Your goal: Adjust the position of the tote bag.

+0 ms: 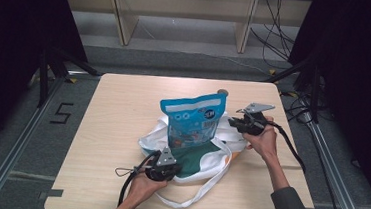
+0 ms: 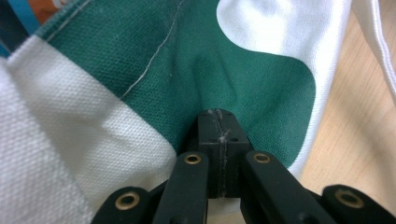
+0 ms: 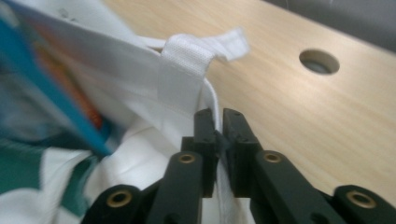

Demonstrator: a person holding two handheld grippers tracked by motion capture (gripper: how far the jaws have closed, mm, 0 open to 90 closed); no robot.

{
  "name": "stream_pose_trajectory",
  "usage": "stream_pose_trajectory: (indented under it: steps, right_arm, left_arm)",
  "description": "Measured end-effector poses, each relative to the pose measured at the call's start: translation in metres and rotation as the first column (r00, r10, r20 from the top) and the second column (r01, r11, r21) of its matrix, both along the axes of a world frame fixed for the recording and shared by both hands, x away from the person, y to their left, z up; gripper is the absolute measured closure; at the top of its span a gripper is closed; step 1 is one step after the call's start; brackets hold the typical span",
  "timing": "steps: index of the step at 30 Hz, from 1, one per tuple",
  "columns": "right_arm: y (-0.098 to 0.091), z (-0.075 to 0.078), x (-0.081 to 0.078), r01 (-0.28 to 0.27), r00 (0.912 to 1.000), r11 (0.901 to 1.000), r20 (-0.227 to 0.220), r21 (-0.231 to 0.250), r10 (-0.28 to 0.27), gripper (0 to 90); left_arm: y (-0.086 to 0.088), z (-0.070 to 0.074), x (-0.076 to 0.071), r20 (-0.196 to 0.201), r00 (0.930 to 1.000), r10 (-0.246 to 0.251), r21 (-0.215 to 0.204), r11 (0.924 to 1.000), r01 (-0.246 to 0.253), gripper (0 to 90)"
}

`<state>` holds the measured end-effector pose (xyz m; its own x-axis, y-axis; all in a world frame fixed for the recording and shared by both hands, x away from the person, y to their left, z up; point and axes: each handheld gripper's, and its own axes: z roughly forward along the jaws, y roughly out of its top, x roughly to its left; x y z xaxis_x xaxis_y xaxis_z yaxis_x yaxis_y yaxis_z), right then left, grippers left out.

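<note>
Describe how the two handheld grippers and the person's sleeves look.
Both the left gripper and the right gripper are black, with brass-coloured rivets on their jaw links, a grey three-cornered plate on top and a trailing black cable. A dark grey sleeve covers the right forearm.

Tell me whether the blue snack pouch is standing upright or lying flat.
Upright. In the high view the blue snack pouch stands on end, its lower part down inside the white and green tote bag, whose rim both grippers pinch.

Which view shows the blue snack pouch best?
The high view: the blue snack pouch stands whole and upright in the white and green tote bag. The left gripper view catches just a corner of it at top left; the right gripper view shows a blurred blue edge.
</note>
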<state>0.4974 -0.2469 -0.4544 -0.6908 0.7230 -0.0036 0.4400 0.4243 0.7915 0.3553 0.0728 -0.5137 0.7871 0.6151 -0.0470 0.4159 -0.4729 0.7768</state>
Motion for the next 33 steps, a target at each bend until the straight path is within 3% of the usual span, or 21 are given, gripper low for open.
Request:
stream_pose_trajectory:
  steps: [2, 3, 4, 6, 7, 8, 12, 13, 15, 17, 18, 20, 21, 22, 23, 25, 27, 29, 30, 32, 33]
  right_arm:
    - [0.001, -0.005, 0.005, 0.037, 0.9992, 0.9991, -0.014, 0.021, -0.037, 87.8]
    - [0.001, -0.008, 0.011, 0.059, 0.9973, 0.9982, -0.044, 0.010, -0.059, 88.1]
    - [0.004, -0.014, 0.017, 0.088, 0.9934, 0.9961, -0.074, 0.005, -0.088, 88.2]
    - [0.007, -0.025, 0.029, 0.102, 0.9898, 0.9927, -0.094, -0.065, -0.107, 88.2]
    - [0.014, -0.037, 0.038, 0.128, 0.9801, 0.9887, -0.142, -0.078, -0.138, 88.2]
    - [0.014, -0.038, 0.041, 0.120, 0.9775, 0.9868, -0.161, -0.109, -0.137, 88.2]
    - [0.012, -0.037, 0.046, 0.126, 0.9651, 0.9857, -0.216, -0.112, -0.148, 88.1]
    - [0.013, -0.040, 0.046, 0.123, 0.9739, 0.9861, -0.177, -0.112, -0.142, 87.9]
    - [0.013, -0.034, 0.043, 0.125, 0.9692, 0.9854, -0.198, -0.116, -0.146, 84.1]
    - [0.009, -0.027, 0.036, 0.152, 0.9713, 0.9851, -0.172, -0.080, -0.164, 74.9]
    - [0.005, -0.022, 0.034, 0.122, 0.9836, 0.9907, -0.127, -0.062, -0.129, 70.1]
    - [-0.001, -0.007, 0.021, 0.124, 0.9799, 0.9921, -0.160, 0.022, -0.119, 64.1]
    - [-0.004, -0.001, 0.015, 0.103, 0.9889, 0.9938, -0.112, 0.043, -0.097, 61.3]
    - [-0.007, 0.005, 0.009, 0.081, 0.9925, 0.9956, -0.096, 0.047, -0.076, 59.4]
    - [-0.010, 0.013, 0.000, 0.054, 0.9941, 0.9964, -0.097, 0.065, -0.047, 57.3]
    - [-0.010, 0.019, -0.015, -0.008, 0.9965, 0.9901, -0.082, 0.140, 0.020, 54.0]
    - [-0.004, 0.022, -0.029, -0.080, 0.9924, 0.9810, -0.078, 0.177, 0.095, 50.7]
    - [0.006, 0.025, -0.041, -0.125, 0.9852, 0.9810, -0.098, 0.148, 0.140, 48.8]
    - [0.010, 0.024, -0.043, -0.166, 0.9823, 0.9783, -0.067, 0.124, 0.175, 47.7]
    - [0.021, 0.021, -0.048, -0.202, 0.9711, 0.9739, -0.107, 0.103, 0.213, 44.7]
    - [0.026, 0.017, -0.048, -0.206, 0.9699, 0.9730, -0.110, 0.105, 0.217, 43.4]
  left_arm:
    - [0.000, 0.000, 0.000, 0.012, 0.9999, -0.009, 0.008, 0.9999, 0.009, 89.0]
    - [-0.001, 0.000, -0.002, -0.005, 0.9999, 0.014, -0.002, 0.9999, -0.014, 89.0]
    - [0.000, 0.000, 0.000, 0.010, 0.9999, -0.005, 0.033, 0.9994, 0.004, 89.1]
    - [-0.002, 0.000, -0.003, 0.011, 0.9999, 0.005, 0.015, 0.9999, -0.006, 89.1]
    - [-0.002, 0.000, -0.003, 0.010, 0.9999, 0.005, 0.013, 0.9999, -0.005, 89.1]
    - [-0.001, 0.000, -0.002, 0.020, 0.9998, -0.004, 0.037, 0.9993, 0.003, 89.1]
    - [-0.001, 0.000, -0.003, 0.025, 0.9997, -0.001, 0.038, 0.9993, 0.000, 89.1]
    - [0.000, 0.004, -0.004, 0.023, 0.9997, -0.002, 0.040, 0.9992, 0.001, 89.0]
    - [0.002, 0.011, -0.005, 0.015, 0.9998, -0.012, 0.000, 0.9999, 0.012, 84.5]
    - [0.011, 0.028, -0.007, 0.034, 0.9994, -0.007, -0.064, 0.9979, 0.009, 77.9]
    - [0.017, 0.039, -0.007, 0.047, 0.9989, -0.008, -0.087, 0.9961, 0.012, 76.6]
    - [0.031, 0.060, -0.006, 0.061, 0.9981, 0.010, -0.146, 0.9893, -0.001, 72.9]
    - [0.037, 0.066, -0.004, 0.061, 0.9979, 0.021, -0.166, 0.9861, -0.011, 70.3]
    - [0.048, 0.076, 0.001, 0.091, 0.9948, 0.047, -0.168, 0.9853, -0.032, 68.7]
    - [0.055, 0.081, 0.005, 0.090, 0.9924, 0.085, -0.176, 0.9821, -0.068, 68.6]
    - [0.066, 0.087, 0.015, 0.089, 0.9876, 0.129, -0.189, 0.9757, -0.111, 66.5]
    - [0.075, 0.090, 0.034, 0.076, 0.9795, 0.187, -0.202, 0.9648, -0.168, 65.1]
    - [0.077, 0.087, 0.053, 0.052, 0.9800, 0.192, -0.165, 0.9695, -0.182, 61.8]
    - [0.076, 0.084, 0.062, 0.045, 0.9794, 0.197, -0.137, 0.9723, -0.189, 58.3]
    - [0.076, 0.077, 0.079, 0.010, 0.9791, 0.203, -0.082, 0.9760, -0.202, 49.5]
    - [0.075, 0.073, 0.086, -0.004, 0.9774, 0.212, -0.067, 0.9751, -0.211, 50.2]
